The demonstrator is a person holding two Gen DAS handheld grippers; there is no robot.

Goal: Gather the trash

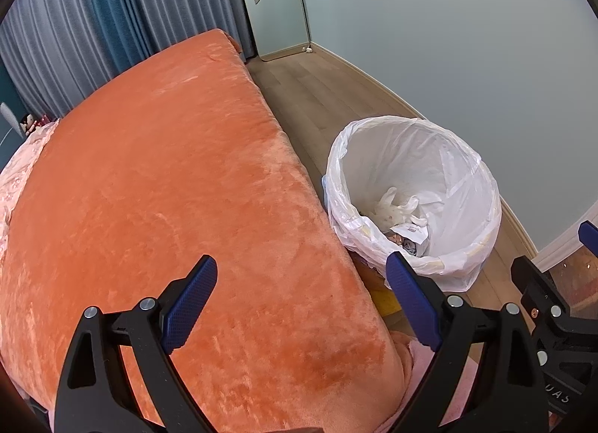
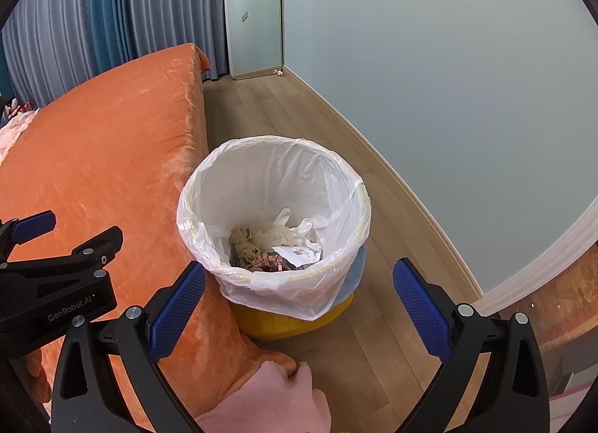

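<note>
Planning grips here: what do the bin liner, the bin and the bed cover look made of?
Bin liner: thin translucent white plastic film, crinkled and glossy. Bin: probably smooth hard yellow plastic, mostly hidden. Bed cover: orange plush fleece, showing brushed, shifting sheen.

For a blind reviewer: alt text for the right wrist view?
The open right gripper hovers above a yellow bin with a white liner, holding paper and tissue scraps, beside an orange-blanketed bed. The left gripper shows at left.
</note>
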